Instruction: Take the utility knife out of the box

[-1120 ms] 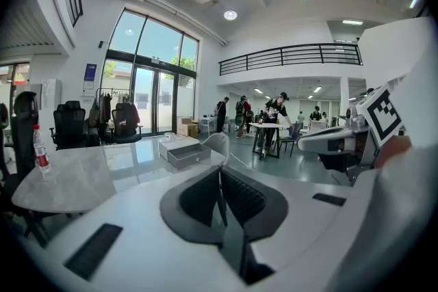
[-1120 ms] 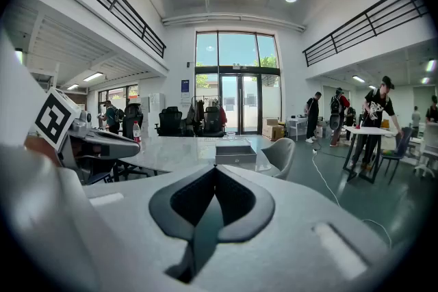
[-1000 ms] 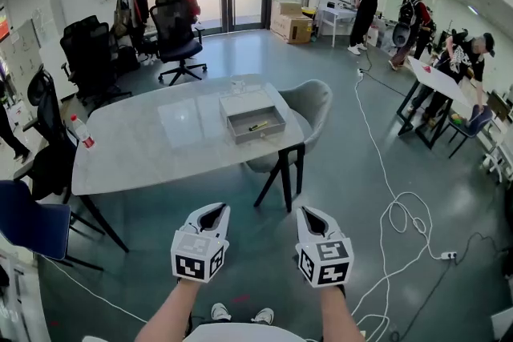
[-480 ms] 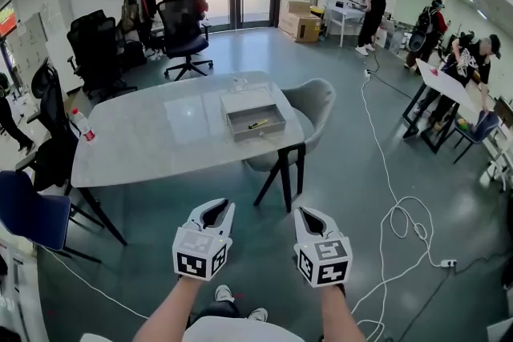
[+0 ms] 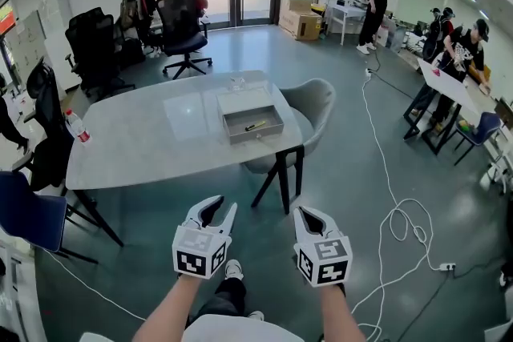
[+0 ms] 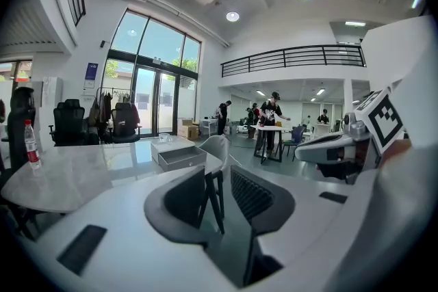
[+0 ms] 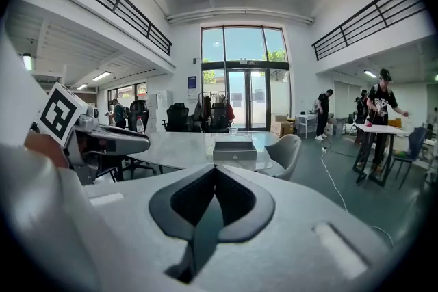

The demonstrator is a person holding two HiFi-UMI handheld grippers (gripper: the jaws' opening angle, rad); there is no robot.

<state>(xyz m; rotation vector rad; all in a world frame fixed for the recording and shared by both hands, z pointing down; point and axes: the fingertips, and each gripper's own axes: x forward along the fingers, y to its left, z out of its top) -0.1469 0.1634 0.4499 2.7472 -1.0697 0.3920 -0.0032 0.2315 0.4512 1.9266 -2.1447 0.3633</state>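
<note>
A grey open box (image 5: pixel 252 124) stands on the pale table (image 5: pixel 144 144), near its right end. A yellow and black utility knife (image 5: pixel 256 125) lies inside the box. Both grippers hang well short of the table, over the floor. My left gripper (image 5: pixel 222 207) has just been opening; its jaws stand apart with nothing between them. My right gripper (image 5: pixel 309 213) is shut and empty. The box (image 6: pixel 179 157) shows beyond the left gripper (image 6: pixel 217 193) in the left gripper view. In the right gripper view the box (image 7: pixel 235 150) lies straight ahead of the gripper (image 7: pixel 215 174).
A grey chair (image 5: pixel 309 104) sits at the table's right end. A water bottle (image 5: pixel 77 126) stands on the table's left end. Black office chairs (image 5: pixel 180 28) are behind. A white cable (image 5: pixel 393 196) runs over the floor on the right. People work at tables (image 5: pixel 453 88) far right.
The left gripper's jaws have parted from shut to slightly open. Both grippers and the view have edged toward the table.
</note>
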